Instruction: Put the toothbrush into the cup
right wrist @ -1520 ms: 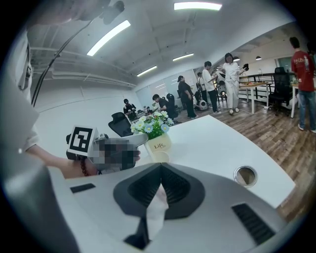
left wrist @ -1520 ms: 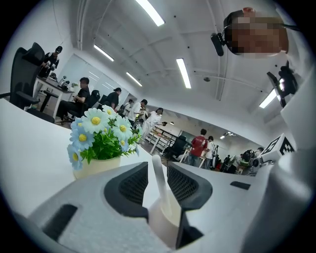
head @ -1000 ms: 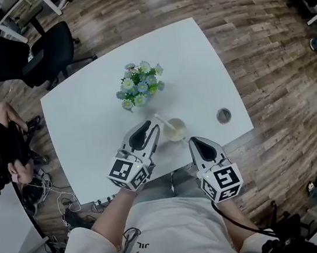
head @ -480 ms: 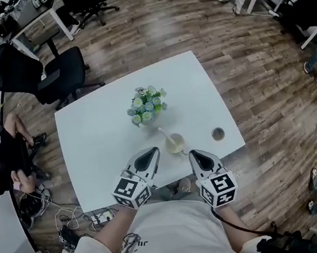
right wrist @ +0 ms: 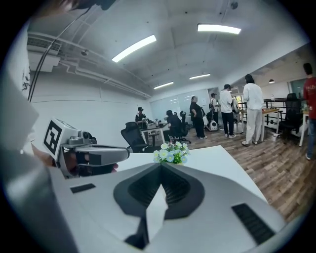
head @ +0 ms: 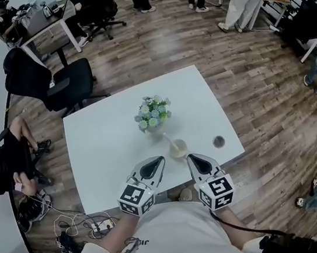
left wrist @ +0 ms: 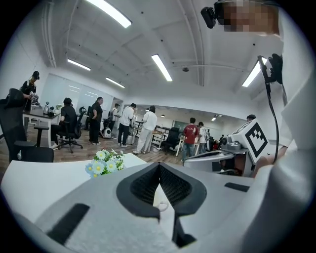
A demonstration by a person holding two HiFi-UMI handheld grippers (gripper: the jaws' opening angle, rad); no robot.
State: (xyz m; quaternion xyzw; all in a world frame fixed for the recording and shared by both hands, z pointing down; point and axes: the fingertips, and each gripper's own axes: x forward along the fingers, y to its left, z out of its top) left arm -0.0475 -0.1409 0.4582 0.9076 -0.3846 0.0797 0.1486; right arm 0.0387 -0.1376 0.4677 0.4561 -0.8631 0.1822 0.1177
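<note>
The toothbrush (head: 168, 138) looks to be already in the cup (head: 178, 149). It shows as a thin pale stick that leans out over the rim toward the flowers. The cup stands on the table (head: 102, 143), close to the edge nearest you. I judge the placing done, so the step in hand is just to get clear without upsetting anything.

From your left:
- **Left claw:** your left claw (head: 156, 161) hangs at the table's near edge, just left of the cup and apart from it. Its jaws meet at the tips with nothing between them.
- **Flowers:** the flowers (head: 153, 113) stand further in, beyond the cup.
- **Right claw:** your right claw (head: 191, 157) sits just right of the cup, also closed tip to tip and empty.
- **Round thing:** a small dark round thing (head: 218, 141) lies near the table's right edge. What it is cannot be made out.

To finish well, draw both claws straight back toward yourself, not sideways. The cup stands between them and a sideways brush could tip it. The leaning handle probably makes the cup top-heavy on the far side. Keep the jaws together so nothing catches.

The count is one toothbrush, one cup, one bunch of flowers, one round thing, one table and two claws.
</note>
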